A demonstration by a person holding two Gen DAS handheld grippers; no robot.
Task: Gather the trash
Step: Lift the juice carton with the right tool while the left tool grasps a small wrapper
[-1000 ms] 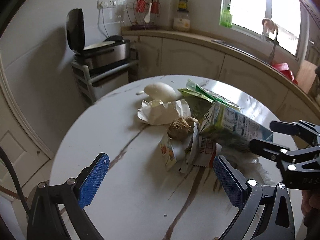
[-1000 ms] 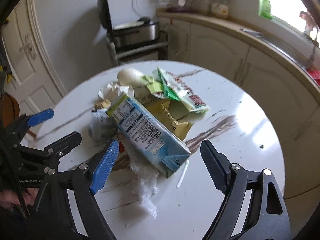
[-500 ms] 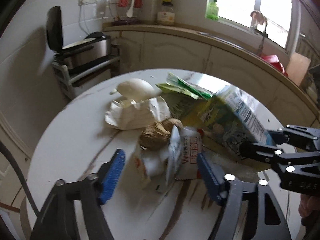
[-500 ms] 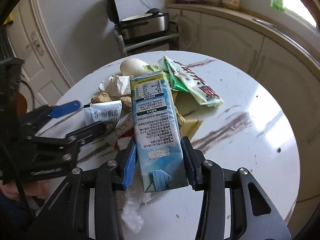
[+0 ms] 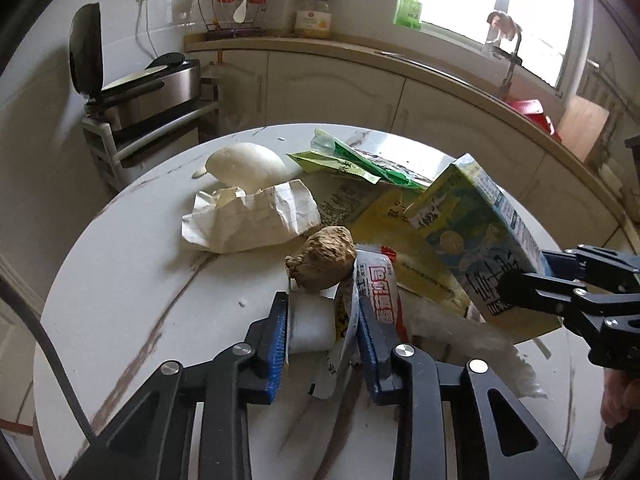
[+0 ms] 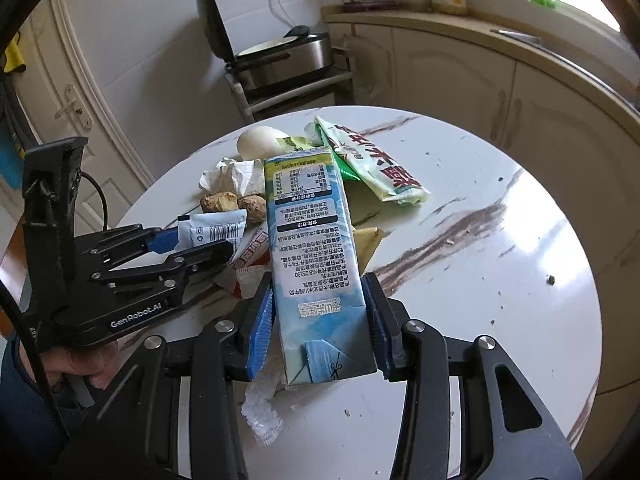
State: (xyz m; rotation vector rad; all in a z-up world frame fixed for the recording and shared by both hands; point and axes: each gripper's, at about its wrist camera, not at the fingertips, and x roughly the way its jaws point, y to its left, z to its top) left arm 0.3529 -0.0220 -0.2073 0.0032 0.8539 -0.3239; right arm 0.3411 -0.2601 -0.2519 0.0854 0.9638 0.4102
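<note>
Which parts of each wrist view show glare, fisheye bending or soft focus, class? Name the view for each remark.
Left wrist view: the window is blown out white; the counter edge bows into a curve; the left gripper is sharp. Right wrist view: daylight glares off the table; the door bends at the frame's dark edge; print on the milk carton reads sharp.

Carton (image 6: 312, 248) blue-green; table (image 6: 480, 208) white, brown veins; fingers (image 5: 278, 344) blue-padded; lump (image 5: 322, 258) perhaps brown.

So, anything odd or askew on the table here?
Yes. The milk carton is tipped up off the table, clamped in the right tongs; crumbs and brown smears mark the marble top.
</note>
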